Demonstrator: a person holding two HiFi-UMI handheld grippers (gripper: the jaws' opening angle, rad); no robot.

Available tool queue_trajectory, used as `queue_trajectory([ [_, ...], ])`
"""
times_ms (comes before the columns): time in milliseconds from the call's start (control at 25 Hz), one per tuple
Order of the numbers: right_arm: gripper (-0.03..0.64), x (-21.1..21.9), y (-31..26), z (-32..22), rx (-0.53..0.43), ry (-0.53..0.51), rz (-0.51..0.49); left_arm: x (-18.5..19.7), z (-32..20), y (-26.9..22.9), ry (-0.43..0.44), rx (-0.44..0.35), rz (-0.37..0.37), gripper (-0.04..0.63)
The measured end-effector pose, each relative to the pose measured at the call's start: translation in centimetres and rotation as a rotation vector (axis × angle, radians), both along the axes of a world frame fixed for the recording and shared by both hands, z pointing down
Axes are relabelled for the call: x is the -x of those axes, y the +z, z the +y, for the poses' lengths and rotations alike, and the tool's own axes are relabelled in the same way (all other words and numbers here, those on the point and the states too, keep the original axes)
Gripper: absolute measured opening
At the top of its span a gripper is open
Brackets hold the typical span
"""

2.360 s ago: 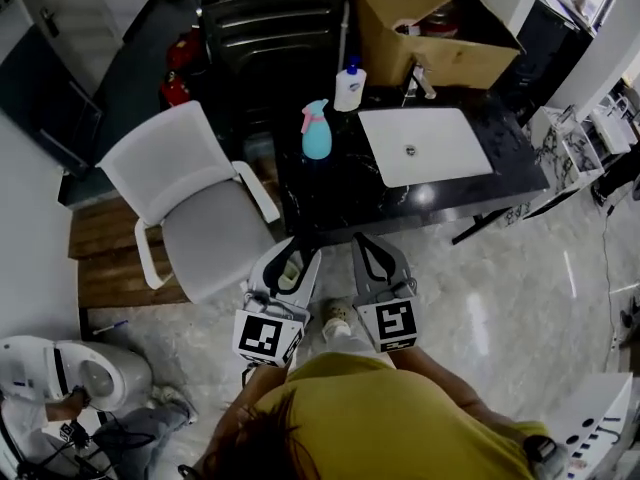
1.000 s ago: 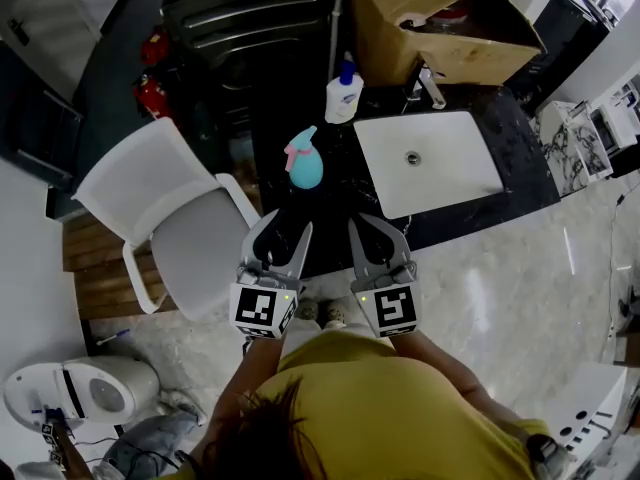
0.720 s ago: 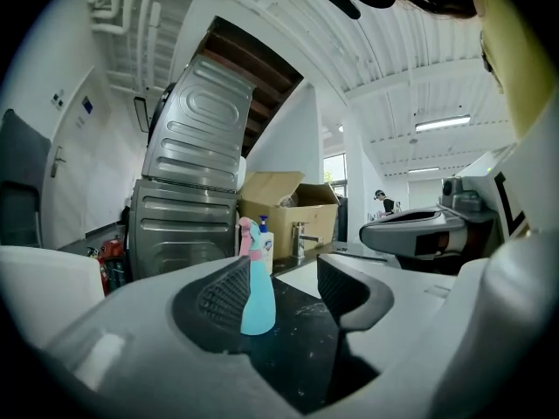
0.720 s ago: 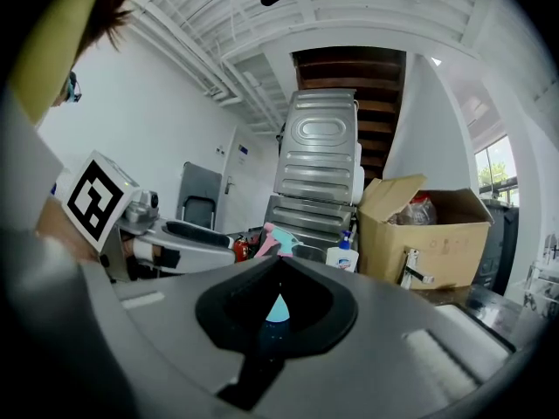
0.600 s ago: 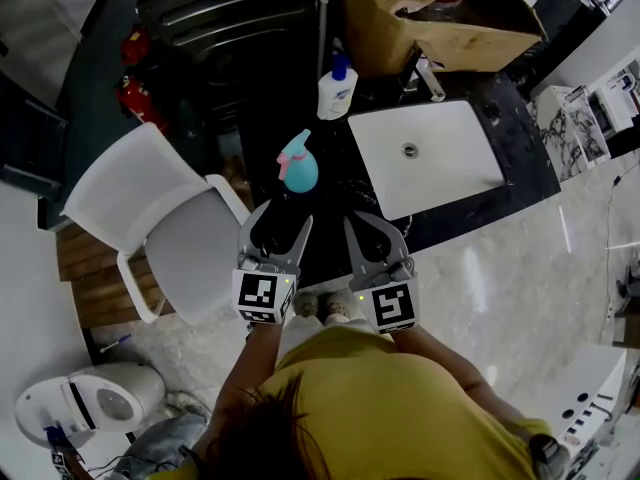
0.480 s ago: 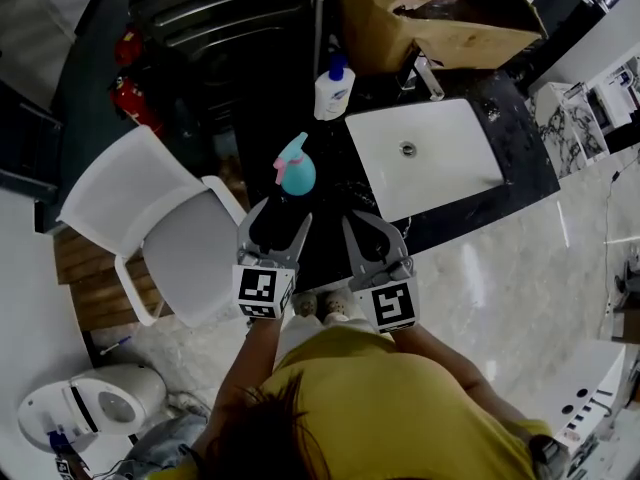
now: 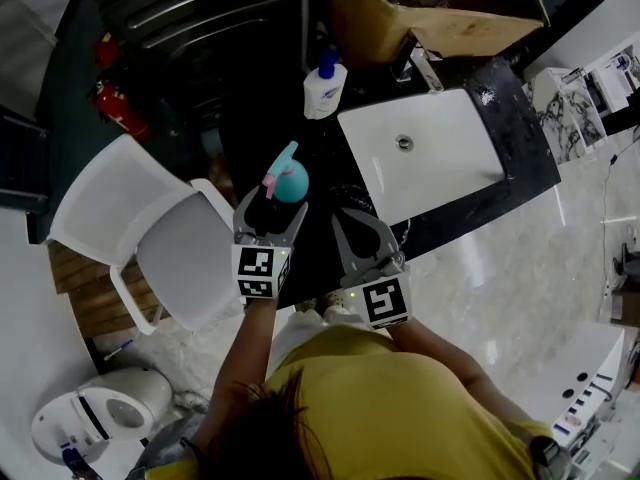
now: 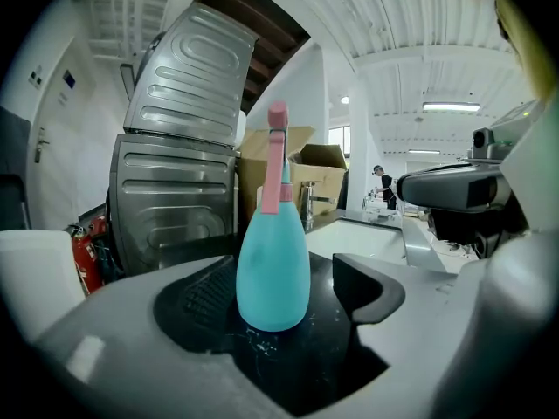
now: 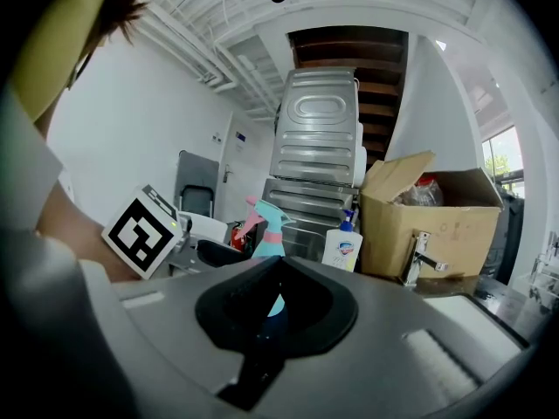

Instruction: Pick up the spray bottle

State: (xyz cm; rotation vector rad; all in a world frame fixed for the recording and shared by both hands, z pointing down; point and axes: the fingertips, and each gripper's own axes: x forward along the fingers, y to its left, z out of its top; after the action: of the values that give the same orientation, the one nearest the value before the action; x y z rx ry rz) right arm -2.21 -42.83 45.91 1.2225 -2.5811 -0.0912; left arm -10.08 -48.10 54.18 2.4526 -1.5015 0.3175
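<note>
Both grippers have come forward to the counter's [image 7: 522, 156] near edge, and the left gripper [image 7: 270, 211] has dropped low and closed in on the bottle [image 7: 291, 182], which a moment ago stood well ahead of it.

On the dark counter the white sink [image 7: 430, 173] lies to the right, and a soap dispenser [image 7: 322, 86] stands at the back, well apart from the bottle. The bottle stands on the counter left of the sink, at the left gripper's fingertips. In the left gripper view its round belly sits between the two pads with a gap on each side.

The left jaws are opening and press on nothing yet. The right gripper [image 7: 360, 226] has its jaws together, empty, just beside the left.

The bottle is upright, long axis vertical: a teal pear-shaped body under a thin pink neck and spray head. In the right gripper view the nozzle points left, away from the sink.

It is probably light, stiff plastic, smooth and rather slippery. The belly is wide and tapers upward, so pads could slide. A grip low on the widest part, squarely across it, looks safest; the thin neck would likely let it swing.
</note>
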Motion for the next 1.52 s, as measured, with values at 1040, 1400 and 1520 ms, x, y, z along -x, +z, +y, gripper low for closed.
queue_trajectory([
  [1040, 0.0, -1.6, 2.0, -2.6, 0.046, 0.044, 0.032, -1.9, -5.0, 3.3, 0.088, 0.087, -0.059, 0.402],
  [1400, 0.0, -1.9, 1.2, -2.4, 0.025, 0.052, 0.019, -2.2, -3.7, -1.4, 0.096, 0.034, -0.037, 0.4],
  [1520, 0.0, -1.8, 0.8, -2.1, 0.014, 0.053, 0.009, -2.3, -2.6, -3.4, 0.1, 0.022, -0.022, 0.4],
])
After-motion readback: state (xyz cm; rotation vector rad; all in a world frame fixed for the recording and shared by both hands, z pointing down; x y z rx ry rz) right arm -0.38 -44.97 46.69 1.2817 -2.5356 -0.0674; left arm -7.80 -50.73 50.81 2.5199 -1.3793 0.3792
